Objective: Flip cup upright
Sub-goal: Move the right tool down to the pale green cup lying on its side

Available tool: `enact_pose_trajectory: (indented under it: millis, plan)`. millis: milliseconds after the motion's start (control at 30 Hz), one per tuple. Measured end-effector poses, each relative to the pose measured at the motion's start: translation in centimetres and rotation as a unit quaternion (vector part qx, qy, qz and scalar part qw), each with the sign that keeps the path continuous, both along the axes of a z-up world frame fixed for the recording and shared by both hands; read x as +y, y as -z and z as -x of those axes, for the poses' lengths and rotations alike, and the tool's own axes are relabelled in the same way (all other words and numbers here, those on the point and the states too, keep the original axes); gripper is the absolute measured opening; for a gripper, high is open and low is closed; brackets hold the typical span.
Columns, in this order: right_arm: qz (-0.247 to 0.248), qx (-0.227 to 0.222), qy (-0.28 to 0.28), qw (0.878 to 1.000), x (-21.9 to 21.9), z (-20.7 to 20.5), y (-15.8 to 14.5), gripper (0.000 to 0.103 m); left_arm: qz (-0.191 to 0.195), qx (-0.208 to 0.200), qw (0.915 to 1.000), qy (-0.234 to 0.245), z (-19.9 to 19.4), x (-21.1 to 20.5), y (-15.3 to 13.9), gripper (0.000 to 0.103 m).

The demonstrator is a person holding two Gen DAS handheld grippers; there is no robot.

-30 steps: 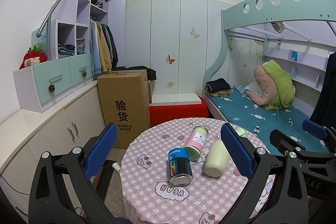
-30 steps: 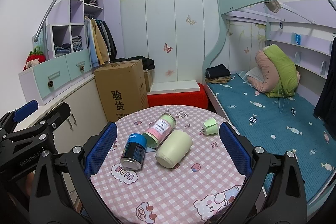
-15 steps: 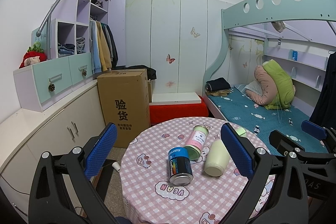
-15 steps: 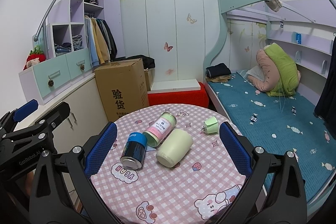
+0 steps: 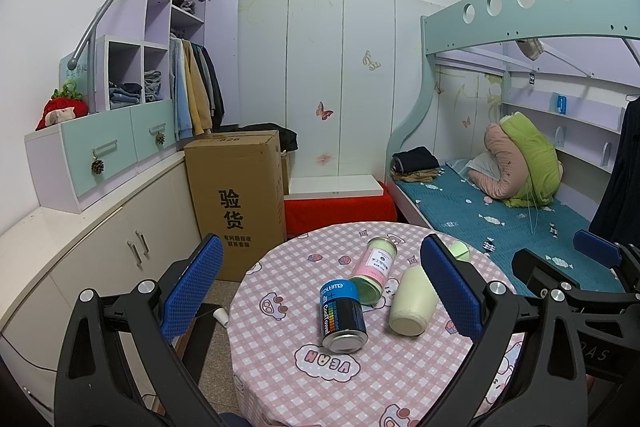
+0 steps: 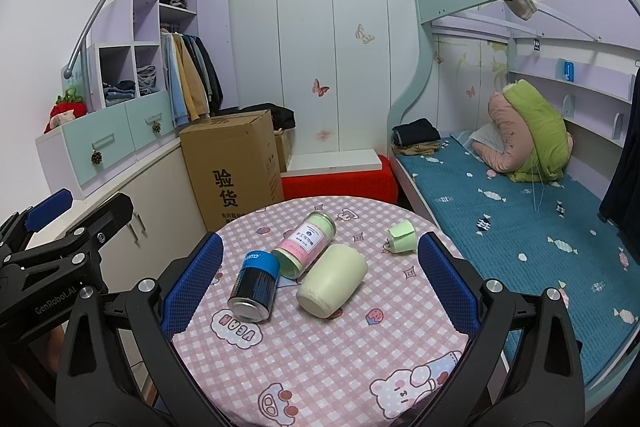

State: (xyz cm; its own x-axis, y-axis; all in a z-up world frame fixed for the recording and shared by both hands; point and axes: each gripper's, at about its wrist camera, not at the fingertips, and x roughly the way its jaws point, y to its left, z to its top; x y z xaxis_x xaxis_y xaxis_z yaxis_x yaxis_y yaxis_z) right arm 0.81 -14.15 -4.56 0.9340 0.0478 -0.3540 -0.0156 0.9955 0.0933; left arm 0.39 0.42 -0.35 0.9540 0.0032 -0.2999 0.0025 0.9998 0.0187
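Over the past second we see almost nothing shift: our left gripper (image 5: 322,281) still hovers with fingers wide and empty, the pale green cup (image 6: 332,281) still lies on its side mid-surface (image 6: 320,359), and our right gripper (image 6: 320,277) waits wide too—approach not begun.
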Motion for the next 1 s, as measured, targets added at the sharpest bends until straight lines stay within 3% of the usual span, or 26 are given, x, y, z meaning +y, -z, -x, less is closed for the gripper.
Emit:
enact_pose_trajectory:
  millis: [333, 400, 633, 800, 1000]
  plan:
    - [-0.007, 0.014, 0.001, 1.0, -0.2, -0.9, 2.1, 0.098, -0.003, 0.016, 0.9999, 0.001, -1.3, -0.4, 1.7, 0.095]
    - [-0.009, 0.019, 0.003, 1.0, -0.9, -1.2, 1.4, 0.098, -0.004, 0.027, 0.9996, 0.004, -2.0, -0.7, 1.9, 0.095]
    - [-0.018, 0.052, 0.029, 0.998, -3.2, -3.3, 3.6, 0.098, -0.005, 0.077, 0.9969, 0.018, -5.4, -2.4, 4.1, 0.095]
    - [-0.02, 0.081, 0.058, 0.995, -5.8, -5.7, 5.7, 0.098, -0.003, 0.137, 0.9899, 0.035, -9.0, -4.6, 7.1, 0.095]
    - [-0.04, 0.12, 0.077, 0.989, -9.1, -8.6, 8.8, 0.098, -0.008, 0.219, 0.9737, 0.062, -13.9, -8.2, 11.7, 0.095]
